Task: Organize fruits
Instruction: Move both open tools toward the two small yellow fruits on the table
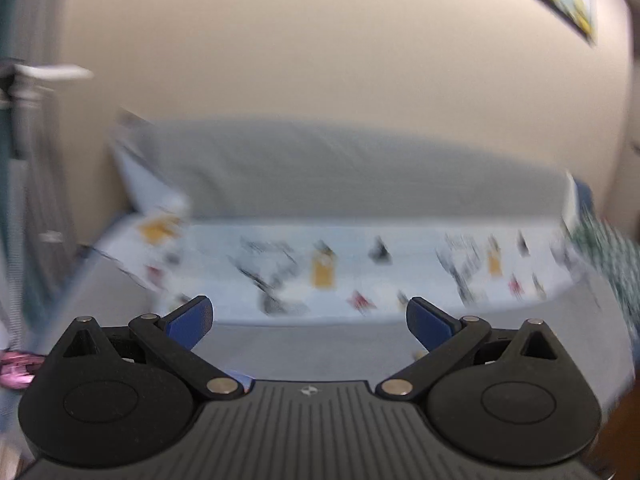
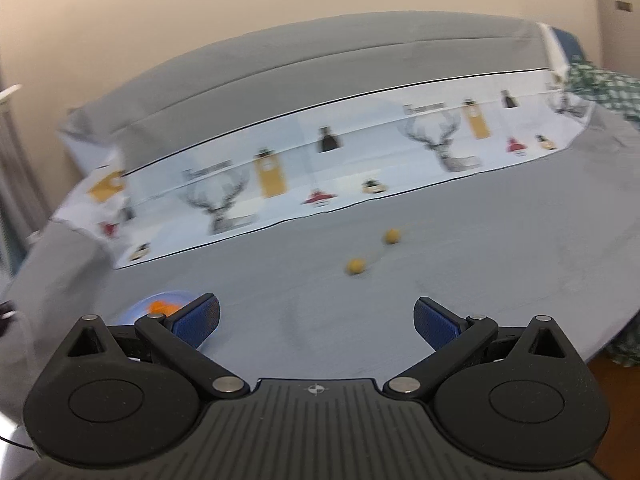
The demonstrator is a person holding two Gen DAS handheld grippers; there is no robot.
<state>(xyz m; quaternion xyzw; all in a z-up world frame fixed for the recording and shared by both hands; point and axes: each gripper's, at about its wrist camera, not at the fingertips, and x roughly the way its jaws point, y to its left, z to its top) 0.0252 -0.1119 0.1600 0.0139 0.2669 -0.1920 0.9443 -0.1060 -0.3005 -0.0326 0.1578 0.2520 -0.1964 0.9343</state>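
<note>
Grey cloth (image 2: 460, 248) is seen bearing two yellow fruits (image 2: 356, 266), apart, beyond the right gripper (image 2: 316, 318); orange fruit lies in a blue bowl (image 2: 138, 309) beside it. Both it and the left gripper (image 1: 310, 320) are spread and empty.

Both grippers have black bodies and blue finger pads (image 2: 198, 322). The bed cover (image 2: 440, 280) is plain grey. Two small fruits (image 2: 356, 266) on it are yellow-orange. A bowl (image 2: 138, 308) is pale blue with orange pieces inside. The sheet (image 2: 360, 152) is pale blue, printed with grey stags and mustard bottles.
</note>
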